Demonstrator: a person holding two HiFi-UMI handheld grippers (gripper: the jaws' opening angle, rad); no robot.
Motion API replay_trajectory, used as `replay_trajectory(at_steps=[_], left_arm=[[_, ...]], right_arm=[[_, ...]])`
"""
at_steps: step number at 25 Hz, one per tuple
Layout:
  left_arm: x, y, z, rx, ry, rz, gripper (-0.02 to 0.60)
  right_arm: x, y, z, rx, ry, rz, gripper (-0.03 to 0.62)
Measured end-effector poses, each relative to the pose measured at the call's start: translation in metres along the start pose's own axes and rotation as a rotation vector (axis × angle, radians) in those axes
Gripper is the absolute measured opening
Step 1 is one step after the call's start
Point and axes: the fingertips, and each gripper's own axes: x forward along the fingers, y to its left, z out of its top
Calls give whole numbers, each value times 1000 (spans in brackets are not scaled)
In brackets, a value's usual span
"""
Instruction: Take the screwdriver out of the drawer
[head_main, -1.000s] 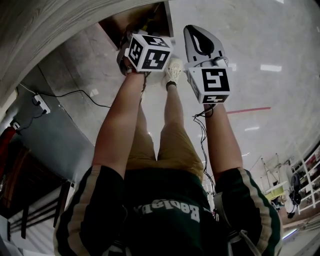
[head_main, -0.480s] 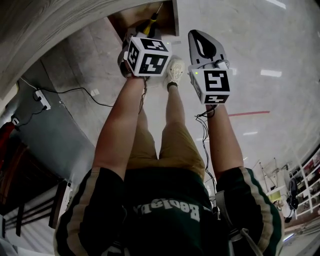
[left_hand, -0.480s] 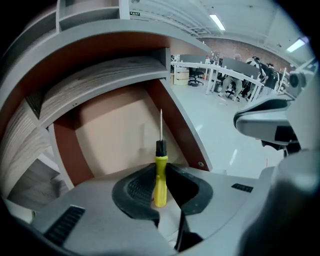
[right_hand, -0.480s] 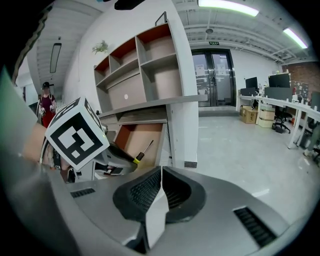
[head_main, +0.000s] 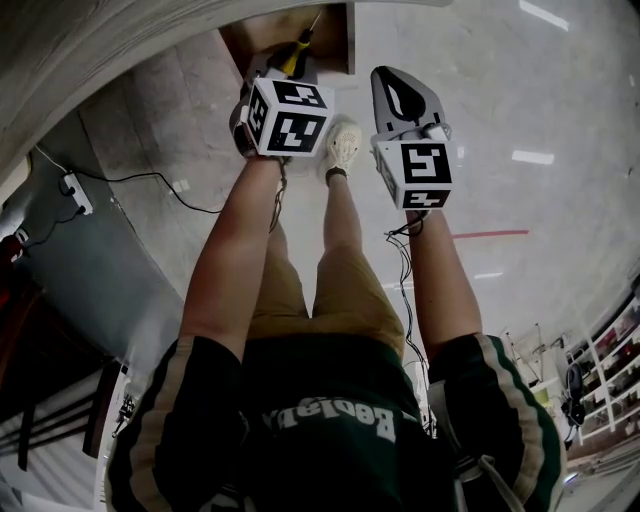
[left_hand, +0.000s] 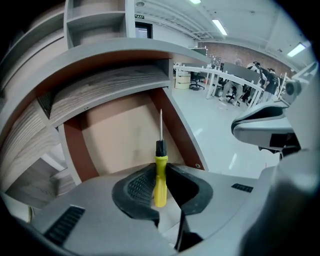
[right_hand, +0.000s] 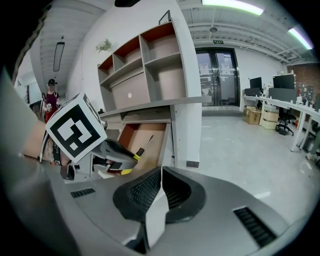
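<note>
A screwdriver (left_hand: 160, 172) with a yellow handle and a thin metal shaft sits between the jaws of my left gripper (left_hand: 161, 176), which is shut on the handle. The shaft points forward over the open brown drawer (left_hand: 120, 135). In the head view the left gripper (head_main: 276, 72) holds the screwdriver (head_main: 294, 56) just at the drawer (head_main: 335, 40). My right gripper (right_hand: 161, 187) is shut with nothing in it, and hangs to the right of the left one (right_hand: 117, 157). From there the screwdriver (right_hand: 142, 147) shows against the drawer (right_hand: 152, 135).
The drawer belongs to a grey-and-brown shelving unit (right_hand: 160, 65) with open compartments above. A person's legs and a white shoe (head_main: 345, 140) stand below the grippers on a glossy floor. A power strip and cable (head_main: 75, 185) lie at the left. Office desks (left_hand: 225, 82) stand far off.
My left gripper has drawn back a little from the drawer with the screwdriver, so more of the yellow handle shows. The right gripper has stayed beside it.
</note>
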Motion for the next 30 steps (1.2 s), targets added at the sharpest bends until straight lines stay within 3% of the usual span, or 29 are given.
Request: replay_trajectory(at_steps=[5,14,21,30], left_arm=[[-5,6,-10,19,-10,-8,78],[-60,-5,28,2,-32,0,78],[-129,-11,58,22,-70,-1,78],[-266,-26,126,29,-186,-6,78]], right_arm=[[5,10,0,0,-11,-1,35],[-29,7,49,-43,-7,25,35],[-79,14,106,-94,-1,56,35],[-173,36,193,-118,-26,42,35]])
